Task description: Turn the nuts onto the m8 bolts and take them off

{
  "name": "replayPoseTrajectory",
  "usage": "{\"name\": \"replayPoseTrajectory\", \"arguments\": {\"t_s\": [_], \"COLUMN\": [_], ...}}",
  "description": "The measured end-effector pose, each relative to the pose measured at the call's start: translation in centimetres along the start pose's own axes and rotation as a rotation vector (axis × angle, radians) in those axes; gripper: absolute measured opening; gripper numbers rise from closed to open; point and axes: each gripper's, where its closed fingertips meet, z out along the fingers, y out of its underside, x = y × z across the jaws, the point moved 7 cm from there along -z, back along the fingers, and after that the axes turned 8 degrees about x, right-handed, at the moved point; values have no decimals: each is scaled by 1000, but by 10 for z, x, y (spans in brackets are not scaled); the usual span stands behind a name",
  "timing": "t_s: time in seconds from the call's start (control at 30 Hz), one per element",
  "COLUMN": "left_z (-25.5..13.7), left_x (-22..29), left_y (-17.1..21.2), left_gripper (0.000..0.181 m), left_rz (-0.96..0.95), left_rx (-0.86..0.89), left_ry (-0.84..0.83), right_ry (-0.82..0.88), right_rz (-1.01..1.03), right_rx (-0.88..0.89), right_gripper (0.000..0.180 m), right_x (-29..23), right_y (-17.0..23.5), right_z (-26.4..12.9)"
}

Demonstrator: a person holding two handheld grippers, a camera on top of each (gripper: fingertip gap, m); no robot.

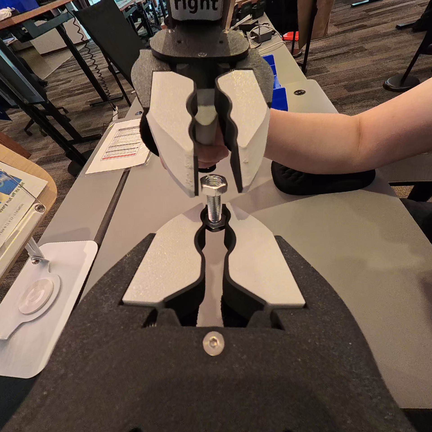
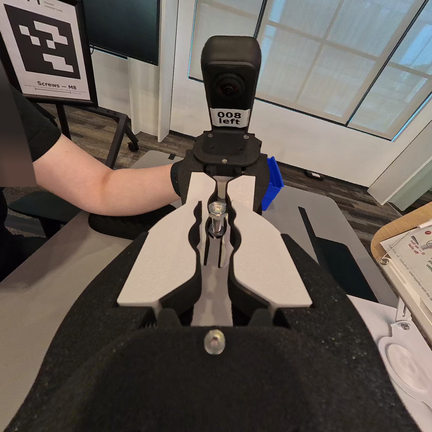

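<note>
The left gripper (image 1: 214, 219) is nearly closed on the head end of an M8 bolt (image 1: 214, 209), its fingertips pinching around what looks like a dark hex collar at the base of the threads, so the shank points straight away from it, toward the other tool. That hold seems meant to keep the bolt from spinning while the nut is worked. The nut (image 1: 213, 184) sits at the very far end of the thread, its open bore facing outward, so it is engaged by only a few turns at most, or about to come free. The right gripper (image 1: 217, 187) faces the left one head-on, and its jaws stand slightly apart on either side of the nut; the left wrist view shows a gap on the right-hand side, so it does not appear to be clamping, though whether the other fingertip touches the nut I cannot tell. From the right wrist view the nut (image 2: 217, 210) lies between that gripper's fingers, with the bolt running on beyond it. Both tools are held above a grey table (image 1: 327, 245), the person's forearm (image 1: 339, 140) resting on a black pad (image 1: 322, 181), which likely steadies the alignment.
</note>
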Motion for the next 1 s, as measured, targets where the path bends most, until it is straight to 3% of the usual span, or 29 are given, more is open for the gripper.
{"name": "replayPoseTrajectory", "arguments": {"t_s": [0.3, 0.7, 1.0], "left_z": [-1, -6, -8], "left_x": [-3, -30, -36], "left_y": [-3, -4, -11], "left_gripper": [10, 11, 11], "left_rz": [0, -35, -39], "left_rx": [-1, -135, -144], "left_ry": [-47, -412, -546], "right_ry": [43, 376, 491], "right_rz": [17, 96, 177], "right_rx": [15, -24, 62], "right_gripper": [14, 14, 14], "right_x": [4, 27, 31], "right_y": [-2, -1, -4], "right_z": [-1, 7, 10]}}
